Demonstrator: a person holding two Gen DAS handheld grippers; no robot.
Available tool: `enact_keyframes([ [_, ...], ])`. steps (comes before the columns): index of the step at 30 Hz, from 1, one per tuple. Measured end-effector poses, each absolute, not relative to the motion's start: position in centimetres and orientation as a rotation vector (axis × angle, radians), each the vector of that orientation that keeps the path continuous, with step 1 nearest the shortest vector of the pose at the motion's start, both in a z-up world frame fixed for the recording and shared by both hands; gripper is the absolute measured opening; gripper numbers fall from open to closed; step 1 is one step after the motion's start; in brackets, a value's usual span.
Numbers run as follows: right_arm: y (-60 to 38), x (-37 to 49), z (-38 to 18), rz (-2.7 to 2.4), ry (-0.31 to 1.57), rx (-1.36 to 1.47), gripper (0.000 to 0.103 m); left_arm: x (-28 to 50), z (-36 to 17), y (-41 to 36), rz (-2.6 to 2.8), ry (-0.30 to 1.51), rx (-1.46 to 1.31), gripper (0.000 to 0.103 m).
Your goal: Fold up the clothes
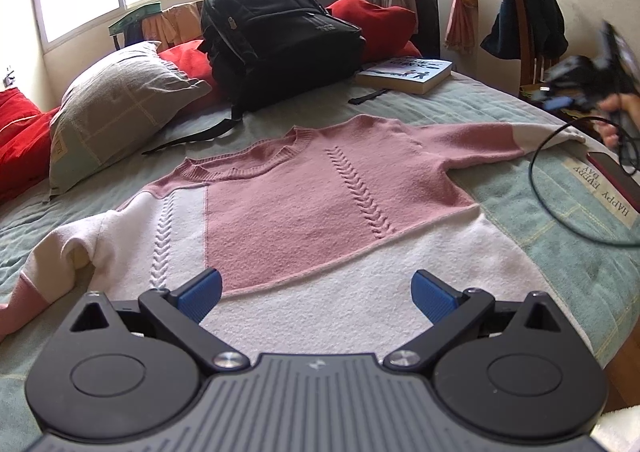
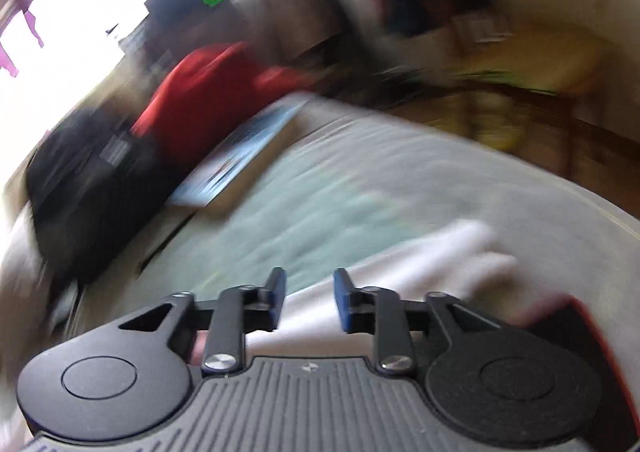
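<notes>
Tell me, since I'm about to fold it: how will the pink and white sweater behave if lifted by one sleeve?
The sweater looks like a thick, soft knit lying limp on the bedspread, so it would probably droop and trail rather than hold shape. Its fuzzy surface likely grips well between pads. Spread wide with both sleeves out, it may drag and bunch.

1. My left gripper point(image 1: 316, 294) hangs over the near hem of the sweater point(image 1: 304, 212), which lies spread flat on the bed point(image 1: 540, 244).
2. One sleeve point(image 1: 500, 136) reaches out to the right; the other sleeve point(image 1: 60, 252) runs off to the left.
3. Behind the sweater's collar stands a backpack point(image 1: 276, 40), with a pillow point(image 1: 116, 108) to its left and a book point(image 1: 408, 74) to its right.
4. A cable point(image 1: 560, 188) loops on the bed right of the sweater.
5. A chair point(image 1: 532, 52) stands beyond the bed's right side.
6. My right gripper point(image 2: 310, 300) is above a sleeve end point(image 2: 420, 260), the book point(image 2: 240, 160) ahead to the left.
</notes>
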State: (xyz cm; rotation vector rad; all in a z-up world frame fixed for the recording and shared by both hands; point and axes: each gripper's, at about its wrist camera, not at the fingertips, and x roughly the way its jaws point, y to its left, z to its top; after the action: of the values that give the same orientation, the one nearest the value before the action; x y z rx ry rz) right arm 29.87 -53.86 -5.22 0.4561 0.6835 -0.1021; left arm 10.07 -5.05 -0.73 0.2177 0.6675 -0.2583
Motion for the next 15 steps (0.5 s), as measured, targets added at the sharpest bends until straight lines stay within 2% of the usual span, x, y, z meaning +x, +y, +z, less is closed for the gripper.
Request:
enact_keyframes([
  [1,-52.9,31.6,-5.3,-0.039,0.736,0.401,0.039,10.1,-0.7,-5.1,-0.257,0.669,0.218,0.101],
  [7,-49.6,38.8,-6.8,0.123,0.946,0.003,0.039,10.0,-0.9,-4.9,-0.243,0.677,0.21,0.101],
  [9,-50.1,39.7,-6.9,0.192,0.992,-0.033,0.042,10.2,-1.1,-4.8,-0.231,0.686,0.202,0.101],
  [10,-50.4,39.9,-7.0,0.229,1.012,-0.05,0.046,10.3,-1.3,-4.8,-0.228,0.691,0.198,0.101],
  [15,-50.5,40.0,-8.2,0.308,1.056,-0.172,0.053,10.7,-1.6,-5.5,-0.245,0.705,0.204,0.101],
])
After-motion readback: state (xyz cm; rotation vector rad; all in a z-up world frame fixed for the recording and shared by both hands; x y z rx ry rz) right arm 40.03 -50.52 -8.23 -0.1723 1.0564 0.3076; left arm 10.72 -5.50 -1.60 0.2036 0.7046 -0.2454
